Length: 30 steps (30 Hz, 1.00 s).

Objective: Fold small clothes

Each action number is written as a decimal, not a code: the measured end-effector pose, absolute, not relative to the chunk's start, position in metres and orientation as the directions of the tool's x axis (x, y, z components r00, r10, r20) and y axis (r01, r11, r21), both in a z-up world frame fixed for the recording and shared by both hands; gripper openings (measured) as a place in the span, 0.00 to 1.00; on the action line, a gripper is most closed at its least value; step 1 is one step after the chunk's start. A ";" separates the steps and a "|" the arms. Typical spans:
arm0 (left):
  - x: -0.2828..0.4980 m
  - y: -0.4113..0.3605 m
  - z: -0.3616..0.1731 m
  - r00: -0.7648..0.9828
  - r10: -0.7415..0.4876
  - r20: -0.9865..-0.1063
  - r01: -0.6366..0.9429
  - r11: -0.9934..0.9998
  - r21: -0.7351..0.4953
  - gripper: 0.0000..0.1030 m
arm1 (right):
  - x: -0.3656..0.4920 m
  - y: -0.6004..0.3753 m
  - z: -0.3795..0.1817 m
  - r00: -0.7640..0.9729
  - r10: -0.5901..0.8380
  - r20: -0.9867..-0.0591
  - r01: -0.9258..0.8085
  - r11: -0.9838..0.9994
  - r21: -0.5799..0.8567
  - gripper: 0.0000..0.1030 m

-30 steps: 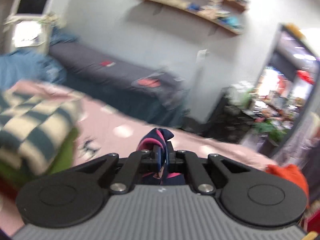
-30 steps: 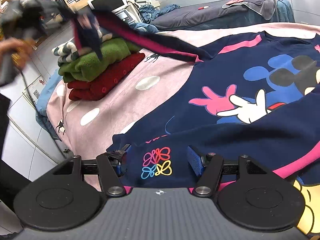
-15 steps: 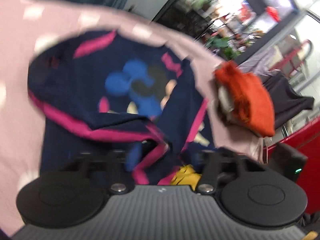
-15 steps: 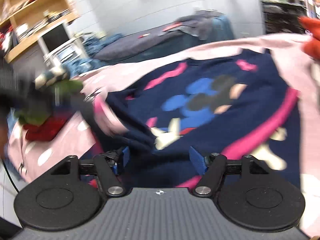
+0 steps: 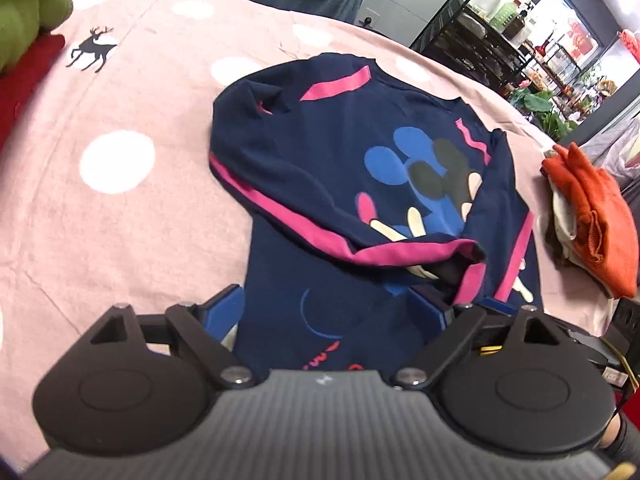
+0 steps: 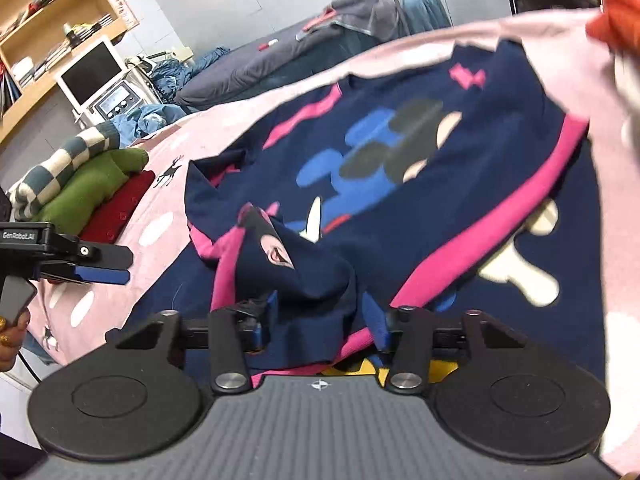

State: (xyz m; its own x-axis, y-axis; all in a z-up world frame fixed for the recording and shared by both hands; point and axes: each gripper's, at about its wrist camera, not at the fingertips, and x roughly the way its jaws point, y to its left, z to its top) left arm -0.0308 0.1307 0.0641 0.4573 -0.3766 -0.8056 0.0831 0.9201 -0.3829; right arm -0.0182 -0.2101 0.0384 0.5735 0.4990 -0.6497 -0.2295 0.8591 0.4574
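Note:
A navy sweatshirt (image 5: 320,168) with pink stripes and a cartoon mouse print lies on the pink bedspread (image 5: 100,200). One sleeve (image 5: 320,236) is folded across its front. My left gripper (image 5: 324,308) is open and empty over the sweatshirt's lower part. It also shows at the left edge of the right wrist view (image 6: 100,270). My right gripper (image 6: 318,312) is open, with the cuff of the folded sleeve (image 6: 296,272) bunched between its fingers; the jaws stand apart around the cloth.
A stack of folded clothes, checked, green and red (image 6: 84,188), sits at the bed's left side. An orange garment on a pile (image 5: 588,216) lies at the right edge. A second bed, shelves and a monitor stand behind.
My left gripper carried the sleeve over the sweatshirt, opened and let it go. My right gripper moved in from the hem so the sleeve's cuff lies between its fingers.

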 end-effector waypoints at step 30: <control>0.183 0.100 0.071 0.501 -0.098 -0.860 0.127 0.991 -0.039 0.92 | -0.092 -0.311 0.118 0.601 0.605 -0.523 -0.340 0.785 0.517 0.15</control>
State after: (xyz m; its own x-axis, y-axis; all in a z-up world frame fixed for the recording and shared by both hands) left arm 0.1826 0.1003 0.0705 0.5006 -0.0982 -0.8601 0.1270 0.9911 -0.0393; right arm -0.0917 -0.3113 0.1181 0.6008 0.6046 -0.5230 -0.3401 0.7854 0.5172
